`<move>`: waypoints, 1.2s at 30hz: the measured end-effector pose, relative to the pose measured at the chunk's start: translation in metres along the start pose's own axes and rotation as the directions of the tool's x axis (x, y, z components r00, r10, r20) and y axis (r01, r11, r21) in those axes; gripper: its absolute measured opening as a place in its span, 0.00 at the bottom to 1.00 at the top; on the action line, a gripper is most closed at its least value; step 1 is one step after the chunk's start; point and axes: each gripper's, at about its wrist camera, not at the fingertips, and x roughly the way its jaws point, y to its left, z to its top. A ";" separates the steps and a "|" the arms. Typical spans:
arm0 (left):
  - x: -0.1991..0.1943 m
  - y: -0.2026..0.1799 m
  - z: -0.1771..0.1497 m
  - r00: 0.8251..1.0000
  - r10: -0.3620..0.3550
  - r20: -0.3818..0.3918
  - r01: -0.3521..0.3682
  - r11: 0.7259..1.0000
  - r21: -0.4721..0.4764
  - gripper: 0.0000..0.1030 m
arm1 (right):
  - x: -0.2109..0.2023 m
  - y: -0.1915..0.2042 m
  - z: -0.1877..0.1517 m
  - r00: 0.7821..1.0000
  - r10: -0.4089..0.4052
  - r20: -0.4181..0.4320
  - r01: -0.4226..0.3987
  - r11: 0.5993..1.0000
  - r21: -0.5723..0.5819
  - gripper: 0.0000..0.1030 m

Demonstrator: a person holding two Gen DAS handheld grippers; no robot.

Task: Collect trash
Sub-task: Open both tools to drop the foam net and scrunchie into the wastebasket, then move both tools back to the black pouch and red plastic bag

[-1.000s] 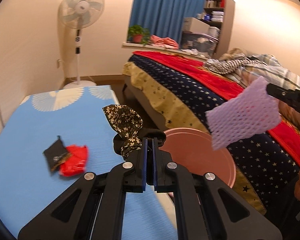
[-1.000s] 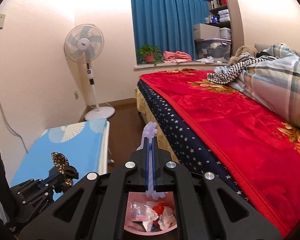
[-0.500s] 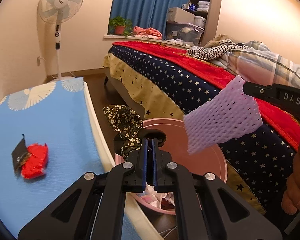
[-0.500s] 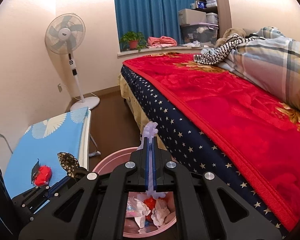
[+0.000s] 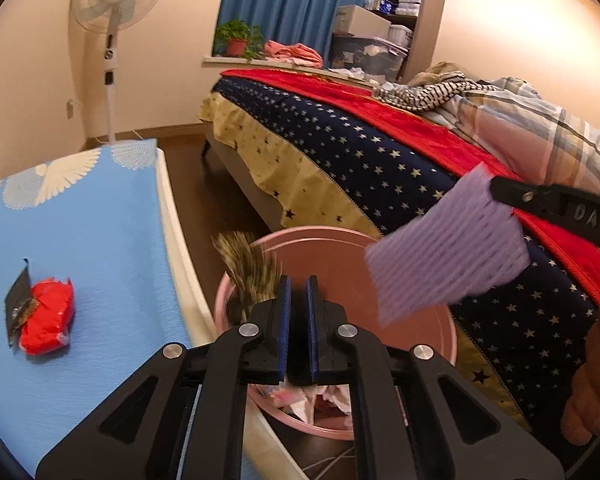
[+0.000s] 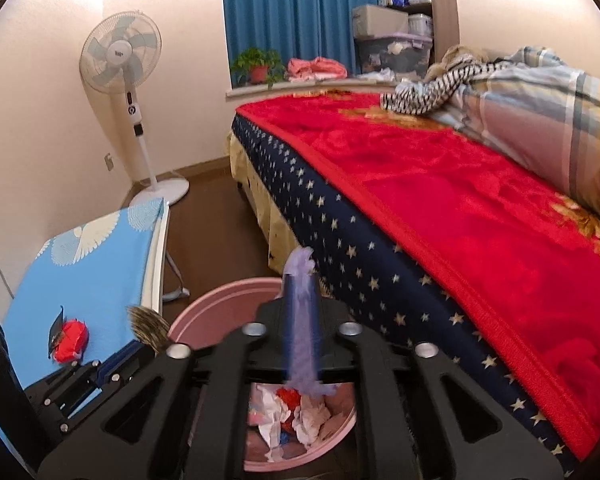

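Note:
Both grippers hang over a pink bin (image 5: 416, 276) (image 6: 216, 304) that holds crumpled trash (image 6: 300, 416). My left gripper (image 5: 298, 292) (image 6: 110, 368) has its jaws opening, with a narrow bare gap between the blue pads. A dark floral wrapper (image 5: 246, 266) (image 6: 148, 326) is blurred just left of its fingertips, above the bin's rim. My right gripper (image 6: 300, 300) (image 5: 500, 192) also has its jaws opening. A purple foam net (image 6: 300, 344) (image 5: 444, 256) streaks downward between them, loose. A red wrapper (image 5: 46, 320) (image 6: 72, 340) and a black packet (image 5: 18, 300) lie on the blue table (image 5: 92, 240).
A bed with a red blanket (image 6: 440, 208) and a starred sheet (image 5: 380, 176) runs close along the bin's right side. A standing fan (image 6: 120, 60) is at the far wall. A person's hand (image 5: 592, 380) shows at the right edge. Brown floor lies between table and bed.
Both grippers have moved over the pink bin and sunk toward it. Their jaws, shut before, now stand parted. The floral wrapper and the purple net are blurred, slipping down.

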 end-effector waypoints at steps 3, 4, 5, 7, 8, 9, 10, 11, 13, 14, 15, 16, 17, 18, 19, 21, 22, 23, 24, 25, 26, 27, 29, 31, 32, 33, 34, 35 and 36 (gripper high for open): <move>-0.003 0.004 -0.001 1.000 0.002 -0.001 -0.002 1.000 -0.009 0.24 | 0.000 -0.006 -0.003 1.000 -0.021 -0.003 0.021 1.000 0.021 0.41; -0.005 0.007 -0.001 1.000 0.007 0.001 -0.007 1.000 -0.018 0.24 | 0.000 -0.008 -0.003 1.000 -0.022 -0.003 0.022 0.999 0.028 0.41; -0.007 0.009 0.000 1.000 0.010 0.002 -0.010 1.000 -0.024 0.24 | -0.001 -0.009 -0.004 1.000 -0.021 -0.003 0.021 0.999 0.034 0.41; -0.013 0.015 0.000 1.000 0.020 0.008 -0.019 0.999 -0.045 0.24 | -0.002 -0.010 -0.005 1.000 -0.014 0.002 0.014 0.999 0.049 0.41; -0.017 0.018 0.001 1.000 0.023 0.014 -0.023 0.998 -0.053 0.24 | -0.004 -0.009 -0.006 1.000 -0.010 0.006 0.010 0.999 0.049 0.41; -0.021 0.019 0.001 0.999 0.028 0.020 -0.027 0.998 -0.057 0.24 | -0.005 -0.007 -0.006 1.000 -0.007 0.010 0.006 0.999 0.045 0.41; -0.024 0.020 0.001 0.999 0.033 0.023 -0.032 0.998 -0.057 0.24 | -0.007 -0.005 -0.007 1.000 -0.001 0.013 0.000 0.999 0.042 0.41; -0.028 0.021 0.001 0.999 0.039 0.026 -0.037 0.998 -0.056 0.24 | -0.008 -0.003 -0.007 1.000 0.005 0.015 -0.006 0.999 0.041 0.41; -0.034 0.022 0.000 0.998 0.051 0.032 -0.049 0.998 -0.051 0.24 | -0.012 0.000 -0.008 0.999 0.021 0.024 -0.022 0.999 0.039 0.41; -0.038 0.023 0.000 0.998 0.059 0.035 -0.058 0.997 -0.046 0.24 | -0.014 0.002 -0.009 0.999 0.030 0.029 -0.031 0.999 0.037 0.41; -0.043 0.024 0.000 0.997 0.068 0.039 -0.066 0.997 -0.042 0.24 | -0.016 0.005 -0.010 0.999 0.040 0.032 -0.041 0.998 0.036 0.41; -0.046 0.026 0.000 0.996 0.073 0.042 -0.071 0.997 -0.041 0.24 | -0.018 0.008 -0.010 0.998 0.050 0.034 -0.051 0.998 0.035 0.41; -0.050 0.028 -0.001 0.996 0.080 0.047 -0.078 0.996 -0.041 0.24 | -0.020 0.012 -0.011 0.997 0.061 0.037 -0.062 0.998 0.031 0.41; -0.055 0.031 -0.002 0.995 0.087 0.051 -0.085 0.995 -0.044 0.24 | -0.022 0.016 -0.012 0.997 0.073 0.039 -0.074 0.997 0.028 0.41; -0.058 0.033 -0.002 0.994 0.093 0.054 -0.091 0.995 -0.046 0.24 | -0.023 0.018 -0.012 0.996 0.080 0.040 -0.081 0.996 0.026 0.41; -0.067 0.042 -0.006 0.992 0.114 0.059 -0.111 0.992 -0.052 0.24 | -0.025 0.026 -0.014 0.994 0.101 0.044 -0.102 0.995 0.017 0.41; -0.069 0.046 -0.007 0.991 0.124 0.059 -0.121 0.991 -0.055 0.24 | -0.026 0.030 -0.015 0.993 0.111 0.045 -0.112 0.994 0.012 0.41; -0.073 0.051 -0.010 0.989 0.136 0.058 -0.132 0.989 -0.059 0.24 | -0.026 0.035 -0.016 0.991 0.123 0.045 -0.124 0.992 0.007 0.41; -0.076 0.058 -0.012 0.987 0.149 0.058 -0.145 0.987 -0.067 0.24 | -0.026 0.039 -0.016 0.990 0.134 0.045 -0.134 0.991 0.002 0.41; -0.079 0.064 -0.014 0.986 0.159 0.059 -0.154 0.985 -0.078 0.24 | -0.026 0.045 -0.018 0.988 0.148 0.043 -0.148 0.989 -0.004 0.40; -0.082 0.071 -0.016 0.983 0.173 0.060 -0.167 0.981 -0.095 0.24 | -0.026 0.048 -0.018 0.987 0.157 0.043 -0.157 0.988 -0.008 0.40; -0.085 0.080 -0.019 0.980 0.189 0.059 -0.181 0.977 -0.115 0.24 | -0.025 0.052 -0.019 0.985 0.169 0.041 -0.169 0.986 -0.011 0.40; -0.091 0.097 -0.025 0.972 0.227 0.056 -0.217 0.965 -0.148 0.24 | -0.023 0.064 -0.021 0.980 0.195 0.039 -0.195 0.981 -0.021 0.40; -0.097 0.114 -0.030 0.962 0.269 0.053 -0.256 0.950 -0.181 0.24 | -0.020 0.075 -0.023 0.976 0.217 0.034 -0.216 0.976 -0.031 0.40; -0.099 0.120 -0.032 0.957 0.285 0.052 -0.269 0.943 -0.197 0.24 | -0.017 0.083 -0.024 0.972 0.233 0.029 -0.232 0.972 -0.036 0.39; -0.102 0.130 -0.035 0.951 0.306 0.049 -0.289 0.932 -0.220 0.24 | -0.014 0.089 -0.025 0.969 0.246 0.025 -0.245 0.969 -0.040 0.39; -0.104 0.140 -0.039 0.944 0.328 0.044 -0.309 0.920 -0.240 0.24 | -0.011 0.099 -0.028 0.964 0.266 0.017 -0.265 0.963 -0.049 0.39; -0.105 0.146 -0.041 0.939 0.342 0.039 -0.322 0.912 -0.253 0.24 | -0.008 0.106 -0.029 0.961 0.278 0.012 -0.277 0.959 -0.055 0.38; -0.107 0.156 -0.044 0.932 0.362 0.030 -0.341 0.900 -0.272 0.24 | -0.005 0.114 -0.032 0.956 0.293 0.006 -0.292 0.954 -0.061 0.38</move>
